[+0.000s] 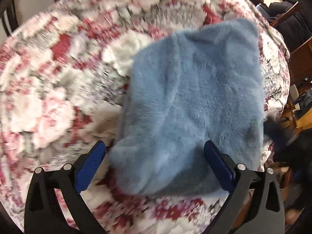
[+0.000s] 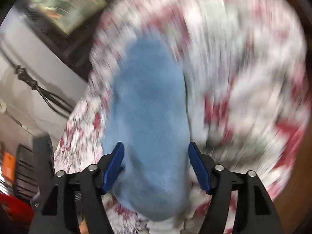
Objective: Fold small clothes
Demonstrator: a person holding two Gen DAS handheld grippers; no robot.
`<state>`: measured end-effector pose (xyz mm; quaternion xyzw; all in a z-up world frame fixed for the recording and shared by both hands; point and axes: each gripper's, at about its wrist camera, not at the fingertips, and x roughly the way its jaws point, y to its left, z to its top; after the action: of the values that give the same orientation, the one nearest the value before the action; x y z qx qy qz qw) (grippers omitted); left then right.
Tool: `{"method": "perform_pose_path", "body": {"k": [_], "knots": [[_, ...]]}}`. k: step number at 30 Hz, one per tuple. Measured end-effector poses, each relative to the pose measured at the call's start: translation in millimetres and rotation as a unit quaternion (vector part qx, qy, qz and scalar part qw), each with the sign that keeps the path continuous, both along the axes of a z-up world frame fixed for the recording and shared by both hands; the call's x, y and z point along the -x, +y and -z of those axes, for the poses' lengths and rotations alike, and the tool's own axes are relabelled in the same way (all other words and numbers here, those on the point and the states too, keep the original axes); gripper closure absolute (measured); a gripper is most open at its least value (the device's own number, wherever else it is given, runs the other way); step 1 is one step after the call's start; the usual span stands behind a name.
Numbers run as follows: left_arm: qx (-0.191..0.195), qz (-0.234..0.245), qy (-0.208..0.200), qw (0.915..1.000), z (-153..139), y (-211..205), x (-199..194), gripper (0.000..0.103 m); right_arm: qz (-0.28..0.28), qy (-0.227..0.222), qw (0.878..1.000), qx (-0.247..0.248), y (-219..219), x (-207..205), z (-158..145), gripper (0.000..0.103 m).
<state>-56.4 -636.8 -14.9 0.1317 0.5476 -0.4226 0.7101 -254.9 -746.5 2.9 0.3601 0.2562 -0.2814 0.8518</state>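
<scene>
The left gripper (image 1: pixel 155 152) was spread wide, its blue pads either side of the near end of a fluffy blue garment (image 1: pixel 193 101), clamping nothing. The right gripper (image 2: pixel 156 156) was likewise parted, with the garment's (image 2: pixel 148 107) narrow end lying between its fingers, not pinched. The garment lay in a folded, compact shape on a red-and-white floral blanket (image 1: pixel 58 78), toward its right edge in the left wrist view. Both views were motion-blurred.

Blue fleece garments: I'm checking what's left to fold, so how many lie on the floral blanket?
1. The blue fleece garment lies on the floral blanket, between both open tongs. Others may be hidden outside the blurred views.
</scene>
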Motion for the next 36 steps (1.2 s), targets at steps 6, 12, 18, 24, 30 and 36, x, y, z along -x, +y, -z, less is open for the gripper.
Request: {"method": "perform_pose_path", "body": {"k": [6,12,18,24,30,36], "knots": [[0.02,-0.007,-0.014,0.9997,-18.6,3.6,4.7,0.005,-0.049,-0.138,0.989,0.038,-10.4,-28.0,-40.7,0.036],[-0.055,0.02,-0.034,0.9977,22.7,-23.2,21.1,0.004,-0.023,-0.059,0.987,-0.15,-78.7,-80.7,47.3,0.096],[-0.049,0.004,-0.046,0.9977,11.1,-16.6,22.6,0.004,0.002,-0.128,0.97,-0.207,-100.0,-51.1,55.8,0.092],[-0.033,-0.005,-0.088,0.9956,-21.6,23.5,43.3,0.005,-0.012,-0.048,0.999,-0.023,-36.6,-33.6,-12.6,0.034],[-0.019,-0.004,-0.108,0.9939,-45.7,76.4,62.1,0.005,0.038,-0.043,0.998,-0.013,5.7,25.8,-33.2,0.016],[-0.01,-0.009,-0.128,0.9917,-68.0,124.2,81.8,0.005,0.082,-0.023,0.996,0.036,77.0,75.9,-40.3,0.006]]}}
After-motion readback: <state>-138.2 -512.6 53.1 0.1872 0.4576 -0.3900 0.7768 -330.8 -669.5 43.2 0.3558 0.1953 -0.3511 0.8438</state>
